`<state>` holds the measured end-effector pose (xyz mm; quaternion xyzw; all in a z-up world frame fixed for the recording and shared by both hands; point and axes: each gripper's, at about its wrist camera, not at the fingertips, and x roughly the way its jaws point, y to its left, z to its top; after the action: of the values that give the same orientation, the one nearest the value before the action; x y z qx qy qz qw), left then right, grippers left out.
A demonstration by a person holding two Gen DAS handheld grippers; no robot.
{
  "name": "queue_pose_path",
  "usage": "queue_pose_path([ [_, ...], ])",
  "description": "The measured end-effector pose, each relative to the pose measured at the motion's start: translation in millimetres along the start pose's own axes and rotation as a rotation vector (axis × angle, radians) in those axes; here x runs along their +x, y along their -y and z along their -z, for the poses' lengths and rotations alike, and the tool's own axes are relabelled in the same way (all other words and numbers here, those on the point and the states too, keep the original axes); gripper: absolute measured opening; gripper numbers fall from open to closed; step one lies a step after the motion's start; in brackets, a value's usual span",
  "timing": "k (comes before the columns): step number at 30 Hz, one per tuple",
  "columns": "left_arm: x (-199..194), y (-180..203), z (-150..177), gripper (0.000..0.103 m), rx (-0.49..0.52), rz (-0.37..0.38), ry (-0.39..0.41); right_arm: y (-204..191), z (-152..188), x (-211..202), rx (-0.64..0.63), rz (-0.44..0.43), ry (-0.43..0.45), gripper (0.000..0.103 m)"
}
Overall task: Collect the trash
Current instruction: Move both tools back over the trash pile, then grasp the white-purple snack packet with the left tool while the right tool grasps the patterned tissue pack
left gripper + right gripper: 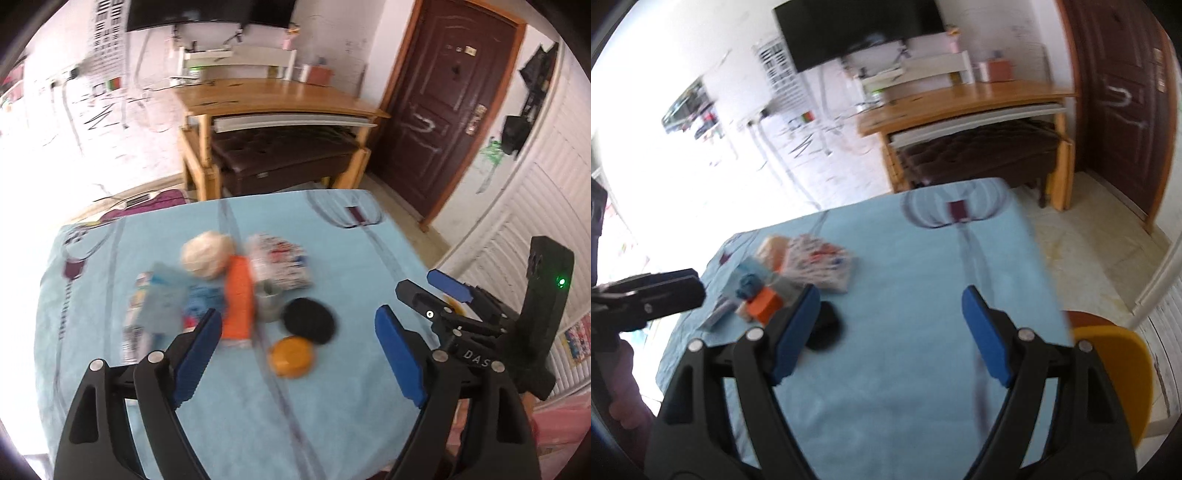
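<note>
A pile of trash lies on the light-blue tablecloth [332,251]: a crumpled white paper ball [207,257], an orange box [240,297], a printed wrapper [279,264], a small grey cup [269,301], a black round lid [308,320], an orange round lid [291,357] and blue paper scraps [166,299]. My left gripper [297,343] is open and empty, held above the lids. My right gripper [888,321] is open and empty above the cloth [923,258], right of the pile; it also shows at the right of the left wrist view [436,288]. The orange box [764,304] and black lid [827,328] show beside my right gripper's left finger.
A wooden desk [273,99] with a dark bench under it stands beyond the table. A brown door [447,110] is at the right. A yellow chair [1115,365] stands at the table's right edge. A TV [857,29] hangs on the wall.
</note>
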<state>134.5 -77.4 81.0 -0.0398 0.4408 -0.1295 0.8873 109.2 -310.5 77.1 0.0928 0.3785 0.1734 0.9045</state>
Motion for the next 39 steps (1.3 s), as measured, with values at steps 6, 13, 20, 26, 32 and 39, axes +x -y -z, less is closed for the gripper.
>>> queue_pose_path([
  [6,-6,-51,8,0.082,-0.055,-0.031,-0.005,-33,-5,24,-0.024,-0.05,-0.055,0.076],
  [13,4,-95,20,0.082,-0.107,-0.033,-0.054,-52,-16,39,-0.019,-0.07,-0.086,0.083],
  [20,25,-118,29,0.082,-0.096,-0.042,-0.106,-62,-31,63,-0.015,-0.075,-0.126,0.085],
  [26,42,-134,32,0.082,-0.099,-0.062,-0.13,-72,-45,88,-0.027,-0.067,-0.177,0.085],
  [32,57,-141,32,0.082,-0.086,-0.086,-0.152,-78,-47,111,-0.034,-0.077,-0.239,0.085],
  [39,68,-141,32,0.082,-0.054,-0.109,-0.159,-77,-44,128,-0.04,-0.021,-0.268,0.085],
])
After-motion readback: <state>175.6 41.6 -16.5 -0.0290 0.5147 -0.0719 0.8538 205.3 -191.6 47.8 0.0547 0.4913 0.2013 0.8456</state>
